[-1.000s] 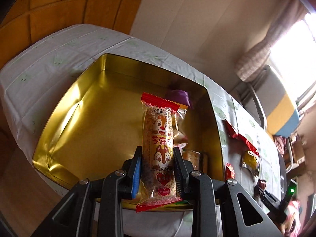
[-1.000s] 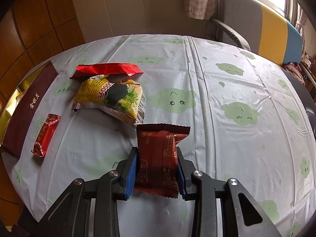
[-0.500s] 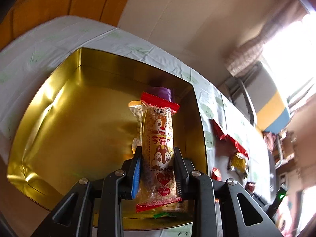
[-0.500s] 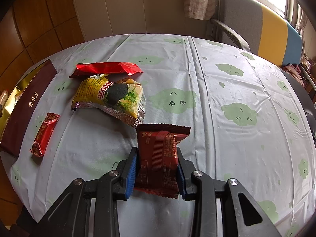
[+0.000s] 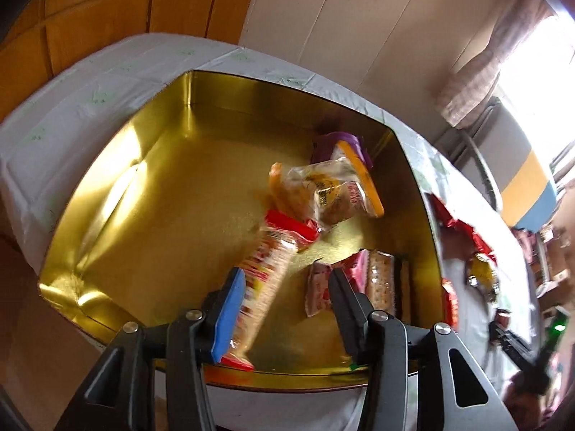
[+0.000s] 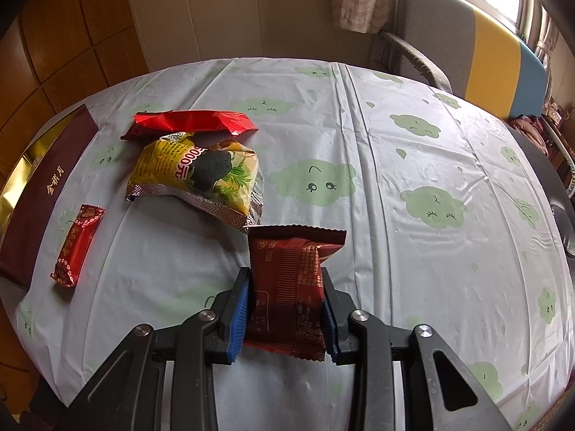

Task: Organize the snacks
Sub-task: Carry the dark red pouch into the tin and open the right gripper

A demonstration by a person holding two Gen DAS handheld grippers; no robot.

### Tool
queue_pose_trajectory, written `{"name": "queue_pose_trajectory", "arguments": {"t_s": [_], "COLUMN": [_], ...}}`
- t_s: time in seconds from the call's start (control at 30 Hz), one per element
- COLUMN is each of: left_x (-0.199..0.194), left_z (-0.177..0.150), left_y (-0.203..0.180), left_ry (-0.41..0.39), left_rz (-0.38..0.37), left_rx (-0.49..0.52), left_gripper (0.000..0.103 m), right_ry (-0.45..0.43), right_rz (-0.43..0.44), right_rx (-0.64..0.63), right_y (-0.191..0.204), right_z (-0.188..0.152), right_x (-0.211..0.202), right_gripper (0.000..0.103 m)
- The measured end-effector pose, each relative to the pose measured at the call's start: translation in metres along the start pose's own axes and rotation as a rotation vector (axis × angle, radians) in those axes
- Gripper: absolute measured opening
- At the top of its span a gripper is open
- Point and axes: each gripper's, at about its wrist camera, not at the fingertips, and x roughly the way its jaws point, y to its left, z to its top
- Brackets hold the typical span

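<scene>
Right gripper [image 6: 285,309] clamping dark-red snack [image 6: 287,287], yellow bag [image 6: 201,176] printed "5000"

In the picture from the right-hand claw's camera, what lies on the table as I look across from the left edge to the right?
Dark red box → small red packet → yellow snack bag → dark red packet gripped in the right claw → bare cloud-print tablecloth.
</scene>
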Motion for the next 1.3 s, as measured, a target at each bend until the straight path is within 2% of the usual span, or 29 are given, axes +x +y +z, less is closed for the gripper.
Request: {"name": "queue_pose_trajectory", "arguments": {"t_s": [0.17,0.3,0.43,0.67,0.77,0.83,0.9,1.0,1.3], "left_x": [0.001,-0.009,-0.018,-0.022,-0.023,-0.022,-0.022,-0.024,-0.024], "left_z": [-0.003,-0.001,0.002,0.011,0.012,0.012,0.012,0.01,0.004], "left_y": [-0.004,0.004,0.02,0.039,0.044,0.045,0.046,0.045,0.033], "left_ry": [-0.019,-0.075,-0.137,-0.161,-0.165,-0.165,-0.164,-0.164,-0.164], "left_rz": [0.083,0.111,0.15,0.172,0.179,0.181,0.183,0.188,0.18], "left_rx": [0.008,-0.003,-0.015,-0.079,-0.091,-0.095,-0.095,-0.088,-0.051], "left_gripper": [0.05,0.053,0.055,0.055,0.055,0.055,0.055,0.055,0.055], "right_ry": [0.035,-0.023,-0.05,-0.059,-0.032,0.009,0.035,0.031,-0.038], "right_rz": [-0.009,0.061,0.186,0.427,0.475,0.483,0.476,0.475,0.444], "right_rx": [0.029,-0.014,-0.148,-0.371,-0.44,-0.447,-0.437,-0.415,-0.336], "right_y": [0.005,0.035,0.096,0.221,0.266,0.282,0.292,0.291,0.25], "right_z": [0.009,0.022,0.042,0.075,0.084,0.086,0.085,0.08,0.064], "right_x": [-0.006,-0.033,-0.05,-0.058,-0.046,-0.031,-0.019,-0.017,-0.039], "right_gripper": [0.032,0.032,0.032,0.032,0.033,0.033,0.034,0.041,0.041]}}
